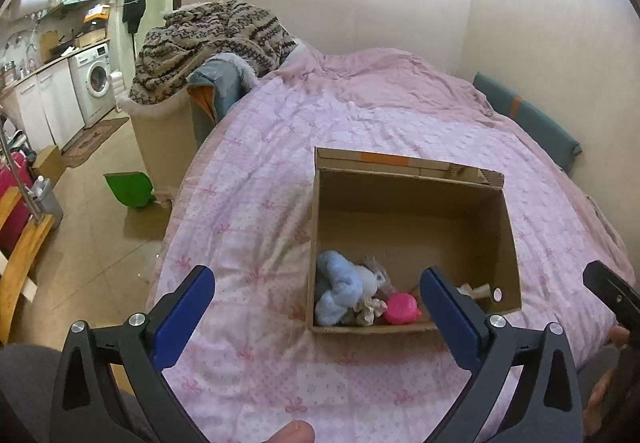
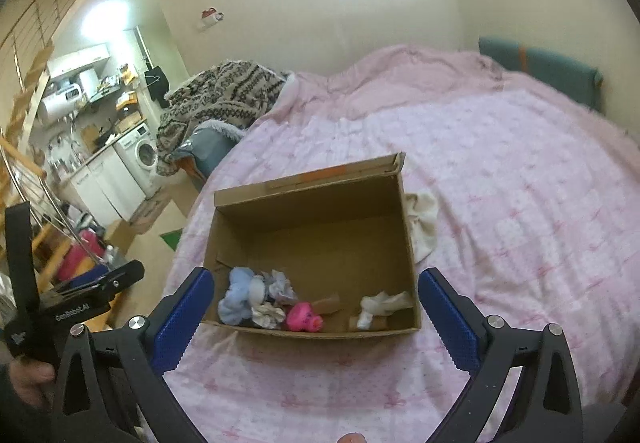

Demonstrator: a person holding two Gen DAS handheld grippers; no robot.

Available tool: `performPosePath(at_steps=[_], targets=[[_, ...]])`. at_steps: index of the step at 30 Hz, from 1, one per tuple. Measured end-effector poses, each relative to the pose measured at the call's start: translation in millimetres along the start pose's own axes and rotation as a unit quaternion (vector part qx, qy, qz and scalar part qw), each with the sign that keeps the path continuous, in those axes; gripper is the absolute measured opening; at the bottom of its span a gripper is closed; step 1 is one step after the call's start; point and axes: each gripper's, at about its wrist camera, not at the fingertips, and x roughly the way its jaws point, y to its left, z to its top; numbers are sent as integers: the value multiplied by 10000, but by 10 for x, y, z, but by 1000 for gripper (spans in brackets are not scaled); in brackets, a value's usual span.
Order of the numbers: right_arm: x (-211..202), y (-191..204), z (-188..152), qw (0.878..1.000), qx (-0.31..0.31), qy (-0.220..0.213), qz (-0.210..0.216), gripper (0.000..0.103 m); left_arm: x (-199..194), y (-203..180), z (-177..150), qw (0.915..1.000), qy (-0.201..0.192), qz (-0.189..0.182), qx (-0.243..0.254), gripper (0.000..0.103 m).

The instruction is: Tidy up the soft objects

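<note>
Grippers first: the left gripper [image 1: 316,295] and the right gripper [image 2: 316,295] both hang with jaws spread wide and nothing between them, held back from the near edge of the cardboard box [image 2: 408,227] on the pink bedspread [image 2: 520,203]. Inside the box, along its near wall, lie a light blue plush [image 2: 237,297], a grey-white crumpled cloth [image 2: 267,313], a pink toy [image 2: 302,317] and a white rag [image 2: 382,305] towards the right corner. One soft thing is not yet in: a cream cloth [image 2: 424,223] lies on the bedspread, touching the box's right outer wall.

That cloth looks like the next pick, and the right gripper is the nearer one. A good grasp would come from above onto a bunched fold, not a flat edge, so the fabric lifts in one piece. Lifting clear of the box wall before crossing over should avoid nudging the box; releasing over the bare far half keeps the pile spread.
</note>
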Motion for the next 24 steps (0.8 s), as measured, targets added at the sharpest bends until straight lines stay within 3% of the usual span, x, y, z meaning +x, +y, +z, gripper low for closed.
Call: performPosePath(at_steps=[4,10,16,24], targets=[[35,62,-135,9993,-310,-55,-187,103,29,-20,-130,9999,15,28,97,102],[266,3,-330,9988,-195,280,-343,103,154,-107,-215,9996,191,19,212,102],[391,-34,-375,9979,-98,564,-314,103,168,-195,-231,9995,113,-69,289,102],[429,-46,-393,9972,-86,601,-425,103,247,-180,-244,9990,333,-154,237,102]])
